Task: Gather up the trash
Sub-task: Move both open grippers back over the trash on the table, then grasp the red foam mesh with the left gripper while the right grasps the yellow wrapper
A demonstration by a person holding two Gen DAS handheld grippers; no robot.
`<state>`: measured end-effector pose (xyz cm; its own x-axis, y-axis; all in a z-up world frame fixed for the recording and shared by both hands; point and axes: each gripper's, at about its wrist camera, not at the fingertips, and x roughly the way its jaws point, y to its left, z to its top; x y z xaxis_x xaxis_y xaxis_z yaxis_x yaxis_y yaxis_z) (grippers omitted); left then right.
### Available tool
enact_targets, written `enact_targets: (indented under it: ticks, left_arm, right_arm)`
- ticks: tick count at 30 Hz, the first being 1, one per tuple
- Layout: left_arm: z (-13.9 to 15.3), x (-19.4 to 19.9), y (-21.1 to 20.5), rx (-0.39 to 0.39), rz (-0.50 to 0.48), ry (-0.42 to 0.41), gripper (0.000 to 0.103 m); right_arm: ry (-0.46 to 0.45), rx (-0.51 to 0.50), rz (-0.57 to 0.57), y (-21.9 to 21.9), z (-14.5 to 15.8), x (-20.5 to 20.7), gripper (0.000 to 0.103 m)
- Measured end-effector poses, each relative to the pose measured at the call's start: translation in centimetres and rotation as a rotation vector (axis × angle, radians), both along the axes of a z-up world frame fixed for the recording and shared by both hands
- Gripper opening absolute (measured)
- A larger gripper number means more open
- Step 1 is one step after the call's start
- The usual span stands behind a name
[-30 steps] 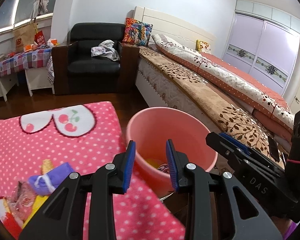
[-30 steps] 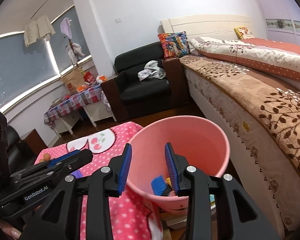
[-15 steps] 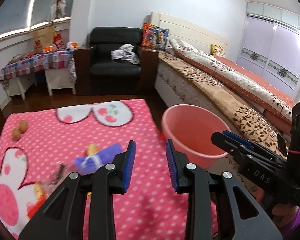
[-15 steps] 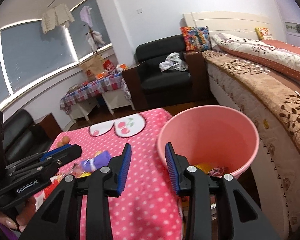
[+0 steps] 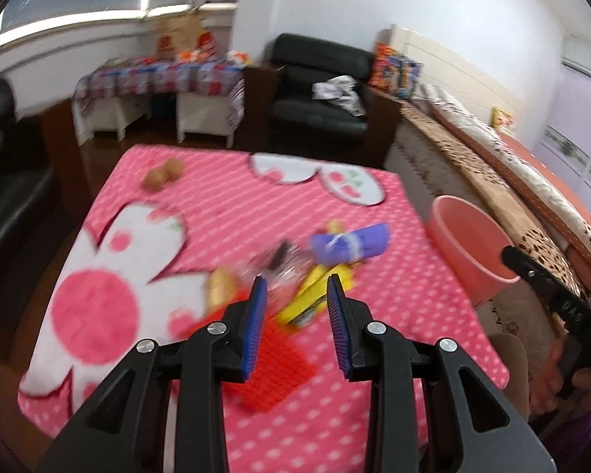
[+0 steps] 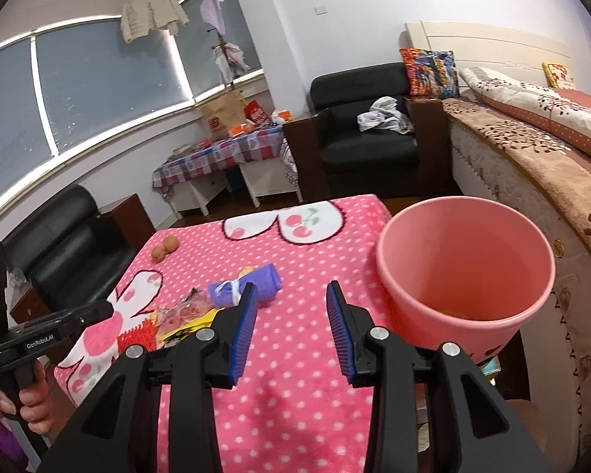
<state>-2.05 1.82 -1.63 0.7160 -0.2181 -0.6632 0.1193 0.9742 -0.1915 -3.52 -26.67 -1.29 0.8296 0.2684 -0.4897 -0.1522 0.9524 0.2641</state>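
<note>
A pile of trash lies on the pink polka-dot blanket [image 5: 374,347]: a purple roll [image 5: 350,243] [image 6: 252,285], a yellow wrapper [image 5: 315,295], a clear crinkly wrapper [image 6: 181,309] and a red gridded piece [image 5: 279,366] [image 6: 136,337]. My left gripper [image 5: 295,291] is open and empty just above the yellow wrapper. My right gripper [image 6: 291,295] is open and empty over the blanket, right of the pile. The pink bucket [image 6: 465,268] [image 5: 469,244] stands off the table's right edge with some trash at its bottom.
Two small brown round things [image 5: 163,173] [image 6: 164,248] lie at the blanket's far left. A bed [image 6: 532,149] runs along the right, a black armchair [image 6: 366,134] stands behind the table, and a black sofa [image 6: 63,252] on the left.
Both grippers have swung left, away from the bucket and over the table. The left one now hangs above the trash pile; the bucket has slid to the right in both views.
</note>
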Motion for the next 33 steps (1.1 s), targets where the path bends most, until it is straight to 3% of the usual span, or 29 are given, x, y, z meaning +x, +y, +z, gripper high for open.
enact_targets:
  ticks: [11, 16, 19, 22, 23, 26, 33]
  left_arm:
    - [-5.4, -0.5, 3.2, -0.002, 0.088, 0.200, 0.031]
    - [-6.9, -0.2, 3.7, -0.037, 0.099, 0.246, 0.031]
    - [-6.7, -0.2, 3.4, -0.080, 0.061, 0.220, 0.031]
    - [-6.5, -0.4, 2.8, -0.062, 0.033, 0.190, 0.030]
    - [-6.3, -0.5, 2.6, -0.052, 0.031, 0.176, 0.020]
    - [-5.7, -0.7, 2.5, -0.036, 0.022, 0.143, 0.010]
    - [-3.2, -1.3, 4.5, -0.040, 0.085, 0.035, 0.010]
  right_arm:
    - [0.029, -0.012, 0.036, 1.9, -1.3, -0.5, 0.036]
    - [0.039, -0.025, 0.039, 2.3, -1.6, -0.5, 0.036]
    - [0.048, -0.032, 0.051, 2.9, -1.8, -0.3, 0.036]
    - [0.054, -0.050, 0.073, 3.7, -1.9, 0.0, 0.036]
    - [0.056, -0.055, 0.079, 4.1, -2.0, 0.1, 0.036]
    - [0.073, -0.059, 0.106, 5.1, -2.3, 0.6, 0.036]
    - [0.155, -0.007, 0.182, 7.5, -3.5, 2.3, 0.036]
